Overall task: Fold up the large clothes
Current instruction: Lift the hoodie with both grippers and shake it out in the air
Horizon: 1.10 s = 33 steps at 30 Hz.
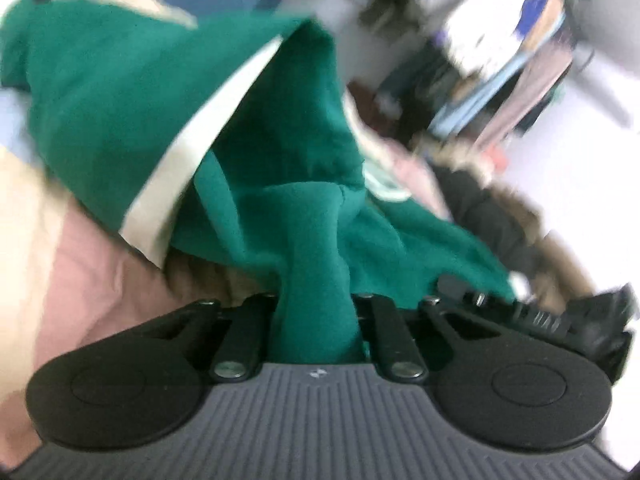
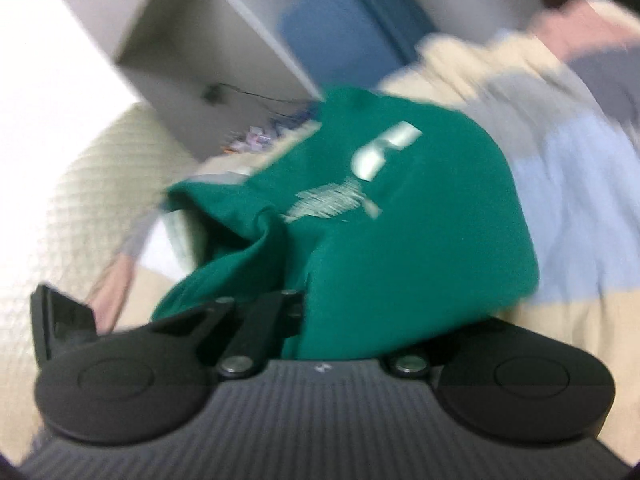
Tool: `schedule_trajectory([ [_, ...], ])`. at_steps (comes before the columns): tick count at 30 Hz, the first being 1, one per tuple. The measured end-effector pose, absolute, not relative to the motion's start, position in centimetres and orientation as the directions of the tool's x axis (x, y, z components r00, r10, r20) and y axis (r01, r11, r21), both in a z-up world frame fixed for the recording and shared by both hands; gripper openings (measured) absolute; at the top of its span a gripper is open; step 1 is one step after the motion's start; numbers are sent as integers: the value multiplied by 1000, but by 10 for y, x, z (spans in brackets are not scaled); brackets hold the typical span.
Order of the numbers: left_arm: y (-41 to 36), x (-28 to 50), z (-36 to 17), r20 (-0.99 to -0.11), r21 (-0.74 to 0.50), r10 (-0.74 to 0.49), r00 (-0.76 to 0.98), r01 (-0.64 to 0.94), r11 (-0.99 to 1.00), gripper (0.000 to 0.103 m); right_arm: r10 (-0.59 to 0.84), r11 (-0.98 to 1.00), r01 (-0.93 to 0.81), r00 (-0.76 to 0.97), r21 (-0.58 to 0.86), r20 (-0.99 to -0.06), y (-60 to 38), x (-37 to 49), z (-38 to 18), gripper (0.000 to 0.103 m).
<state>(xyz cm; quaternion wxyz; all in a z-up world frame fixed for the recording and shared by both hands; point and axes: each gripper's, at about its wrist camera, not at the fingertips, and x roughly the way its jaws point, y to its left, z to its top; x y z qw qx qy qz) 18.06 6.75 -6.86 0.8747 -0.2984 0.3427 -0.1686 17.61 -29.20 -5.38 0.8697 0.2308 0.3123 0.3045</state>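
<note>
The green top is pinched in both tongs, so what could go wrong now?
1. The left tongs squeeze a bunched-up wad of the green top, so the fold may come out crooked.
2. The right tongs hold fabric draped over them, hiding the grip; it might slip.
3. A dark fur-trimmed coat lies close and could get dragged along.

Both views motion-blurred. Bunched green fleece garment (image 1: 312, 264) hides left gripper (image 1: 314, 320) fingertips; it also covers right gripper (image 2: 316, 320) tips. Hanging clothes (image 1: 520, 76) beyond left claw unreadable.
</note>
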Motion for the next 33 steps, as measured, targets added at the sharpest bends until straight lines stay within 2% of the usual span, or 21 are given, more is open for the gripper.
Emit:
schedule_trajectory([
  [3,100,152,-33,-356,-712,-540,763,153,685,13,733,641,-460,603,615,-314,-304,163,-25,10],
  [5,109,134,-9,-282,-717,-548,787,207,666,13,754,610,-499,605,615,-256,-307,156,-2,10],
  [12,133,83,74,-120,-730,-505,854,269,629,13,780,574,-619,613,536,-126,-286,135,119,10],
  [17,151,31,170,-5,-674,-485,875,355,648,13,795,569,-710,604,415,-55,-273,108,219,10],
  [22,159,-11,275,58,-574,-468,882,413,707,13,817,542,-787,575,294,34,-272,70,313,10],
  [28,155,-43,387,87,-449,-455,886,443,776,13,791,578,-796,601,182,114,-271,52,408,10],
  [30,152,-41,410,83,-418,-444,892,436,797,13,774,597,-784,619,170,136,-268,60,428,10],
  [33,152,-15,418,39,-410,-427,903,404,818,13,748,634,-755,654,169,112,-261,87,440,10],
])
